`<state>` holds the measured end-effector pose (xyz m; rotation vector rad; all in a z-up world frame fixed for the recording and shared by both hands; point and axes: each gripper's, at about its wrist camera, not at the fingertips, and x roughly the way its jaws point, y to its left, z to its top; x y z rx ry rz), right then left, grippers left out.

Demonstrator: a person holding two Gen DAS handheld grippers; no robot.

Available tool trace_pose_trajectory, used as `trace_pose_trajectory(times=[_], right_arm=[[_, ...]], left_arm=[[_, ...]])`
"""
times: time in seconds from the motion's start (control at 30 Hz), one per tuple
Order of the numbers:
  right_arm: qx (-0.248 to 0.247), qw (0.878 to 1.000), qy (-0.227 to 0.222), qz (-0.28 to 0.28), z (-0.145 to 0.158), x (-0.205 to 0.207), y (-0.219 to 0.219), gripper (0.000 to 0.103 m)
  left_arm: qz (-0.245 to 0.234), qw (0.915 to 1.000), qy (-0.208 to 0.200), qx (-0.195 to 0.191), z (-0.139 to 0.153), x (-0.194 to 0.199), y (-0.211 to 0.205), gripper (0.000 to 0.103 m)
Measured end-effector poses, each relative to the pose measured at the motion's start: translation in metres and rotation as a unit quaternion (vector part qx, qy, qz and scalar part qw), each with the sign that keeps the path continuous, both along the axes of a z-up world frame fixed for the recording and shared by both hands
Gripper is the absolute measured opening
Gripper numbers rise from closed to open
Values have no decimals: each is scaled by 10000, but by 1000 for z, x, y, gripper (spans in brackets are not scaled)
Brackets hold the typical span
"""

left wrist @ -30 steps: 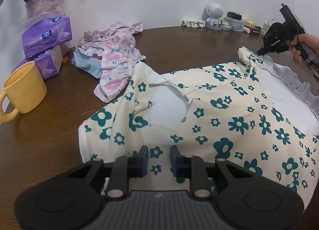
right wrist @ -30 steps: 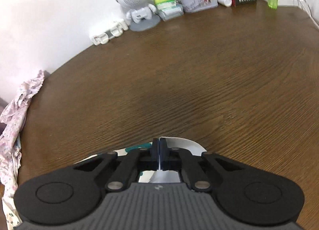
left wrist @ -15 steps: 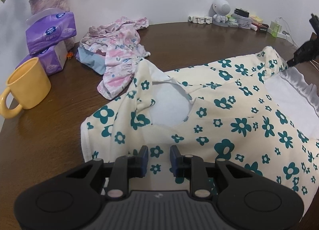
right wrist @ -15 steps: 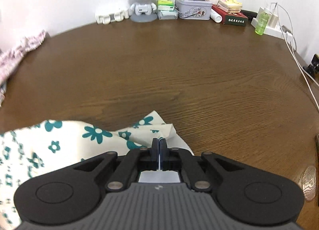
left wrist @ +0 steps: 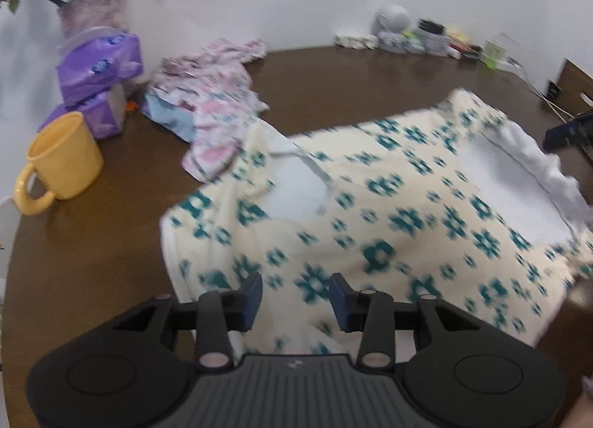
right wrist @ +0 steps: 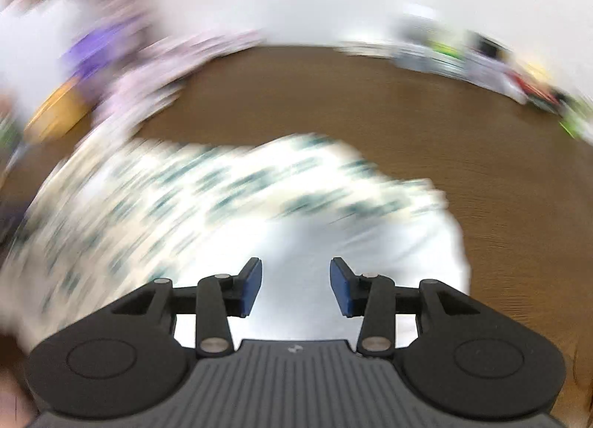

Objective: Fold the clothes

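A cream shirt with teal flowers is lying spread across the brown table, filling the centre and right of the left wrist view. Its long axis is running from the lower left of that frame up toward the upper right, with the round neck opening sitting at the centre left and the hem, turned back to show its white inside, lying at the right edge. The left gripper is hovering over the near edge of the shirt at the bottom centre; its jaws have just been opening and are standing apart with cloth beneath them but nothing pinched. The right gripper, seen in its own heavily blurred view, is pointing down at the white inside of the shirt; its jaws have just been opening too and are gripping nothing. A dark tip of it is showing at the right edge of the left wrist view. A yellow mug is standing at the left, purple tissue packs behind it, and a pink flowered garment is lying crumpled in the upper left centre.
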<state>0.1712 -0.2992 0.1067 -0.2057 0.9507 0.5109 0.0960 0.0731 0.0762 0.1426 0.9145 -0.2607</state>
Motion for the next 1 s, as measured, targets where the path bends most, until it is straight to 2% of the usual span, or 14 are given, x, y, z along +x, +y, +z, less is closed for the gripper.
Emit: trace_pose_trajectory(times=[0.1,0.17,0.3,0.4,0.5,0.57,0.6,0.87,1.0], right_arm=[[-425,9967,13,685,-3,-51,27,41],[-630,9950,73,769,-11,-70,23,41],[-614,9960,380,532,-24,-75,-7,41],[-558,9950,553,619,-30,-76,-21,45],[-565,9934,688,719,-37,-77,-27,44],[-582,9922,740,815,-41,-77,-27,21],[-575,9921,758,812,-41,-77,-27,2],[-476,9984,186,249,-22,-57,-41,1],[-605,9981,131,31,-37,-38,-37,1]], left_arm=[[-127,9999,64,18,-2,-16,-5,37],[-143,9999,73,-22,-3,-26,-6,37],[-101,9997,210,-46,-9,-35,-7,37],[-51,9994,344,-47,-16,-40,-9,37],[22,9990,441,-57,-22,-41,-9,37],[64,9988,484,-69,-24,-41,-8,37],[78,9987,498,-65,-25,-41,-8,38],[50,9986,502,134,-26,-42,-14,38],[52,9987,482,170,-26,-43,-15,38]])
